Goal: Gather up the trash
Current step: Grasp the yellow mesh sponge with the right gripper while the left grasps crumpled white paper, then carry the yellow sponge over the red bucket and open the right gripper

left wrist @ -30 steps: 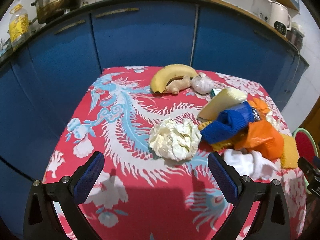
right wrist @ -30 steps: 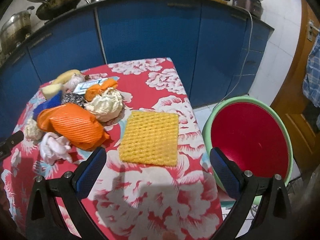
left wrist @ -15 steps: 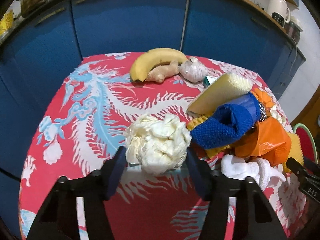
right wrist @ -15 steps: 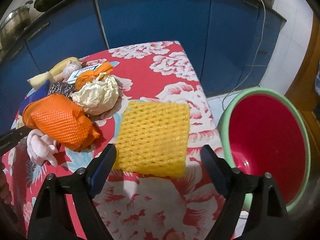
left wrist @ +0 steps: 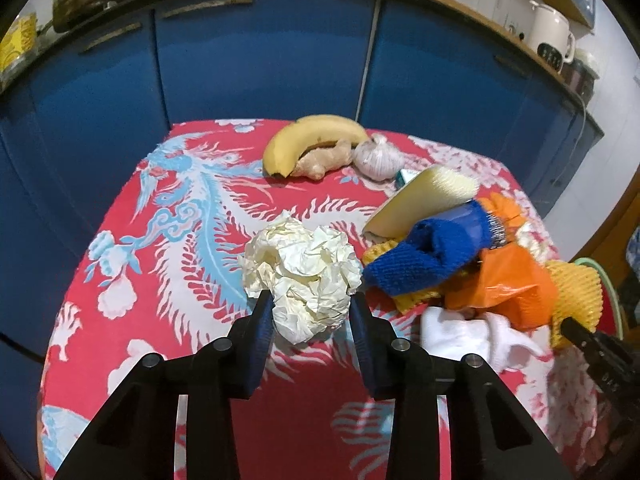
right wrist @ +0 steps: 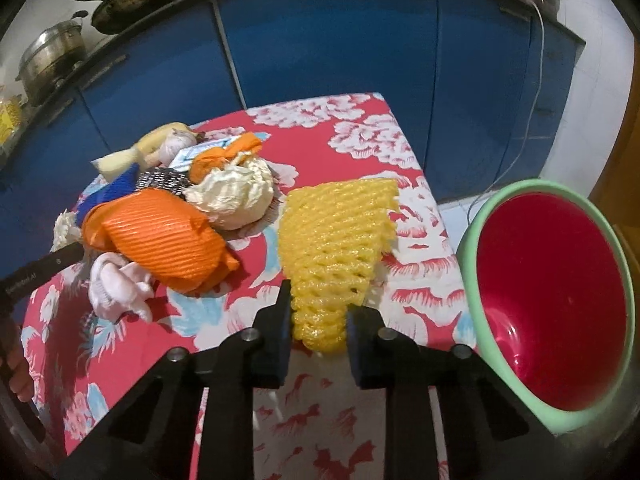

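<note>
A crumpled cream paper ball [left wrist: 304, 268] lies on the red flowered tablecloth [left wrist: 168, 300]. My left gripper [left wrist: 310, 312] has its jaws closing on the ball's near part, and both blue pads touch its sides. In the right wrist view a yellow foam net [right wrist: 336, 236] is bunched and lifted at its near end between the closing pads of my right gripper [right wrist: 318, 320]. A red basin with a green rim [right wrist: 552, 280] stands off the table's right edge, beside that gripper.
A pile sits between the two grippers: an orange foam net [right wrist: 160, 240], a blue knitted cloth [left wrist: 424, 256], a white glove [left wrist: 468, 336], another paper wad [right wrist: 236, 196]. A banana [left wrist: 308, 140], ginger [left wrist: 324, 160] and garlic [left wrist: 378, 156] lie at the far edge. Blue cabinets [left wrist: 260, 60] stand behind.
Both grippers went from wide open to closed in on their items. The left now squeezes the paper ball; the right has bunched up the flat yellow net and raised its near edge.
</note>
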`<state>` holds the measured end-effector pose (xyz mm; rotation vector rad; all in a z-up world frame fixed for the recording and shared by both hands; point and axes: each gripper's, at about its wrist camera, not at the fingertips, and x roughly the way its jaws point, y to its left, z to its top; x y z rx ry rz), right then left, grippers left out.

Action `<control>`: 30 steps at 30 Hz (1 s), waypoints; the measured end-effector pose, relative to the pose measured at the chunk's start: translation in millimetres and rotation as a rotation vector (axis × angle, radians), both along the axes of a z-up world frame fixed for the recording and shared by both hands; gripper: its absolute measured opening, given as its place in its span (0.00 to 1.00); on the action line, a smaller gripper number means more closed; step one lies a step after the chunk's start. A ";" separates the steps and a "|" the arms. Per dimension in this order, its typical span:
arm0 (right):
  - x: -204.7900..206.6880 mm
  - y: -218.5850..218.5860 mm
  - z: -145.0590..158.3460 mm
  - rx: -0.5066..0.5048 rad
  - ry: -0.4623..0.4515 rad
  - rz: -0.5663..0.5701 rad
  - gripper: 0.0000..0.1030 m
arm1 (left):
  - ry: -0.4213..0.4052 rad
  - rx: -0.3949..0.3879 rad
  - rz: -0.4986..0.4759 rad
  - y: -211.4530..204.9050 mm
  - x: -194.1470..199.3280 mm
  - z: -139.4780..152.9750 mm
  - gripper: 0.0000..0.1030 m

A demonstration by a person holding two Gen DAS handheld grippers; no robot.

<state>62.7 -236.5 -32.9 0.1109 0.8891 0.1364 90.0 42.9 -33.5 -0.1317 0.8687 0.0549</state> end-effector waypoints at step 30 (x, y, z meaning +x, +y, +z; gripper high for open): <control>-72.8 -134.8 50.2 0.019 -0.076 -0.292 0.27 | -0.107 -0.021 -0.392 -163.7 -26.2 64.0 0.38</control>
